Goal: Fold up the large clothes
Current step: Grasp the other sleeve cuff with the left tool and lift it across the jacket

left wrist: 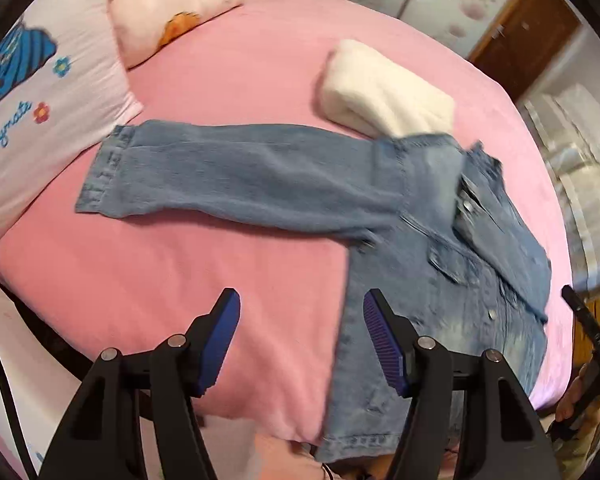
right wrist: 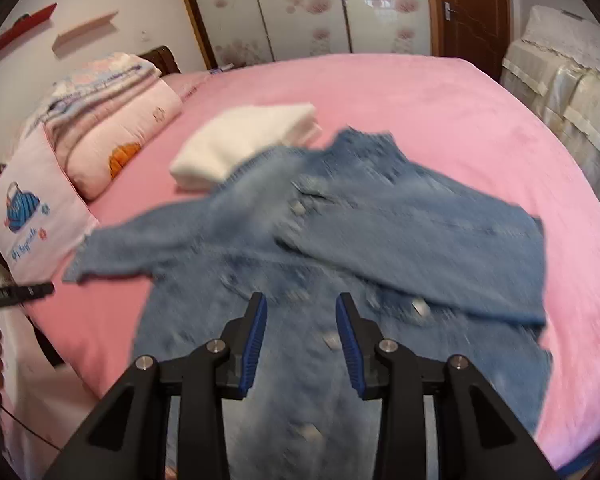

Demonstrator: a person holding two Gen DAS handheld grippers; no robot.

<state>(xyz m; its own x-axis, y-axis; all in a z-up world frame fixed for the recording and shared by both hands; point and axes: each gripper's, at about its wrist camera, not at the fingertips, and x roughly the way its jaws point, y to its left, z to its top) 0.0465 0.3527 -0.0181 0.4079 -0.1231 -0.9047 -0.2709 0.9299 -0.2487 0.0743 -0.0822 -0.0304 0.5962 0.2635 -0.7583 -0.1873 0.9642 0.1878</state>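
A blue denim jacket (left wrist: 440,248) lies front-up on the pink bed (left wrist: 228,272). Its left sleeve (left wrist: 236,172) stretches out flat toward the pillows. In the right wrist view the jacket (right wrist: 340,248) has its right sleeve (right wrist: 440,248) folded across the chest. My left gripper (left wrist: 300,320) is open and empty, above the bed beside the jacket's left edge. My right gripper (right wrist: 302,320) is open and empty, above the jacket's lower button front. The right wrist view is blurred.
A folded white garment (left wrist: 380,88) lies behind the jacket's collar; it also shows in the right wrist view (right wrist: 244,140). Pillows (left wrist: 32,112) and a folded quilt (right wrist: 112,120) sit at the bed's head. A covered cabinet (right wrist: 560,92) stands to the right.
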